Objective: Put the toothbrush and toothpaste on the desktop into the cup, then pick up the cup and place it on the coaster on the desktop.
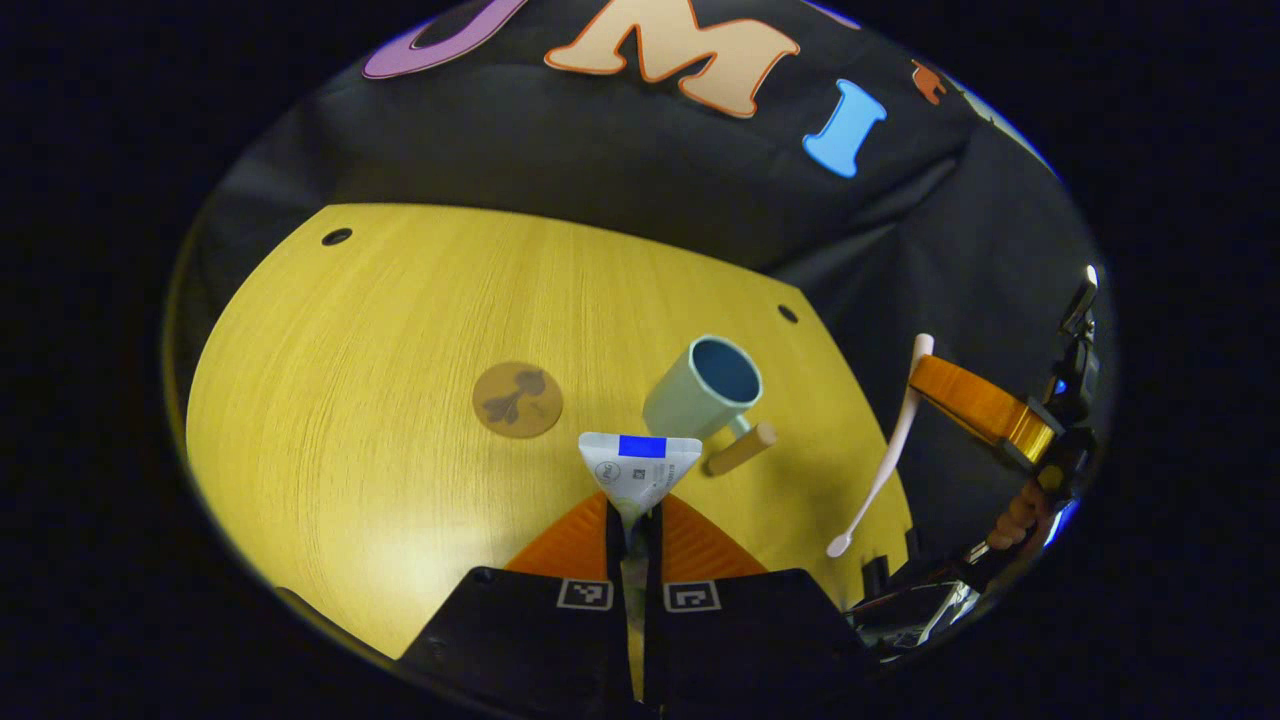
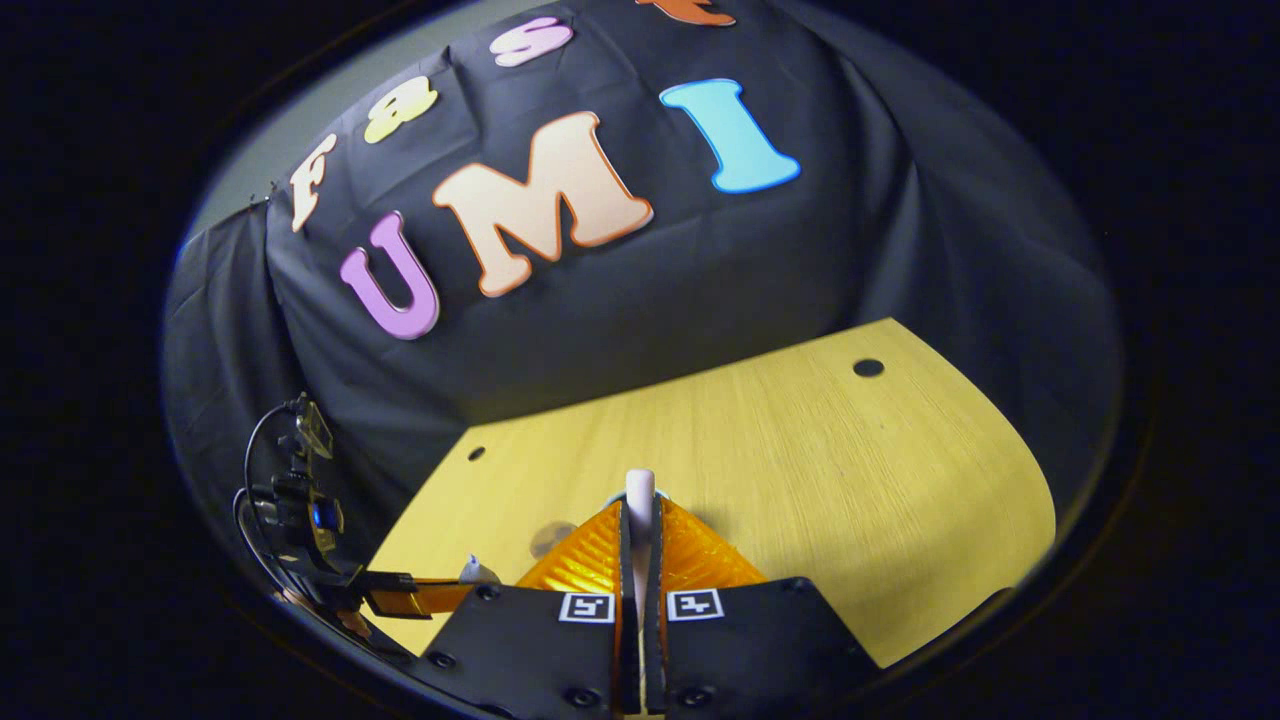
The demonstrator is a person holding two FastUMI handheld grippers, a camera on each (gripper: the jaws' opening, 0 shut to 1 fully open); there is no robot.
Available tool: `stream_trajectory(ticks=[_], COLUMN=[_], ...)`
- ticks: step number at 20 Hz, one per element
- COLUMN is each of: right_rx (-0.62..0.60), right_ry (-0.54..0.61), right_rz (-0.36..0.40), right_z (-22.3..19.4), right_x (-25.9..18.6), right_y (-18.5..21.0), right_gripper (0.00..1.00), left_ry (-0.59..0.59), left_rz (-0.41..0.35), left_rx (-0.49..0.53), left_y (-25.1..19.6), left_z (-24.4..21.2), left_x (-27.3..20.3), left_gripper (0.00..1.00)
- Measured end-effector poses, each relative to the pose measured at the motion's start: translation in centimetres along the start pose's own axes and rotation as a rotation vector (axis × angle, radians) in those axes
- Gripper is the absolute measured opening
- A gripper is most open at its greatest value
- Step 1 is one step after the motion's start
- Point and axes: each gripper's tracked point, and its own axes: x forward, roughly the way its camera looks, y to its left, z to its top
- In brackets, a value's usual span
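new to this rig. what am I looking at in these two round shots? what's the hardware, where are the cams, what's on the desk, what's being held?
No robot arm here: a person holds a two-finger gripper in each hand, and a fisheye camera rides on each, looking forward along its fingers.

Left gripper view: the left gripper at the bottom is shut on the toothpaste tube, crimped end forward. On the wooden desktop beyond it sit the cup, tipped-looking through the lens, with its wooden handle, and a round coaster. To the right, farther off, the other gripper holds the toothbrush in the air.

Right gripper view: the right gripper is shut on that toothbrush, seen end-on. The left gripper shows at lower left.

Nothing is in the cup yet.
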Motion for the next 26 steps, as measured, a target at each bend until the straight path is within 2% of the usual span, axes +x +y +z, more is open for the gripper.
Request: stream_trajectory(ticks=[3, 6, 10, 13, 17, 21, 23, 24, 26], right_rx=[-0.026, -0.004, -0.009, 0.007, 0.007, 0.042, 0.066, 0.06, 0.046], right_ry=[-0.106, -0.203, -0.27, -0.283, -0.22, -0.194, -0.197, -0.211, -0.24], right_rz=[0.05, 0.082, 0.032, -0.003, -0.042, -0.054, -0.066, -0.095, -0.138], right_z=[3.6, 6.5, 6.7, 5.1, 0.9, -0.7, -0.3, 0.2, 1.2], right_x=[1.4, 3.8, 7.5, 10.3, 12.9, 13.6, 13.1, 12.7, 11.2], right_y=[1.8, 2.9, 2.1, 1.0, -0.6, -0.9, -1.1, -1.8, -2.9], right_gripper=[0.05, 0.04, 0.05, 0.05, 0.05, 0.08, 0.13, 0.21, 0.74], left_ry=[-0.108, -0.214, -0.314, -0.379, -0.454, -0.447, -0.451, -0.456, -0.469], left_rz=[-0.065, -0.117, -0.168, -0.185, -0.236, -0.283, -0.318, -0.332, -0.348], left_rx=[0.023, 0.093, 0.196, 0.236, 0.244, 0.265, 0.262, 0.264, 0.277], left_y=[-0.9, -1.5, -1.8, -2.5, -4.8, -5.7, -6.3, -6.8, -7.5], left_z=[3.8, 7.1, 9.0, 11.1, 13.7, 13.8, 13.9, 14.1, 14.5], left_x=[0.4, 1.0, -0.2, -1.2, -0.9, -0.6, -0.4, 0.0, 1.2], left_gripper=[0.06, 0.04, 0.04, 0.04, 0.04, 0.04, 0.04, 0.04, 0.04])
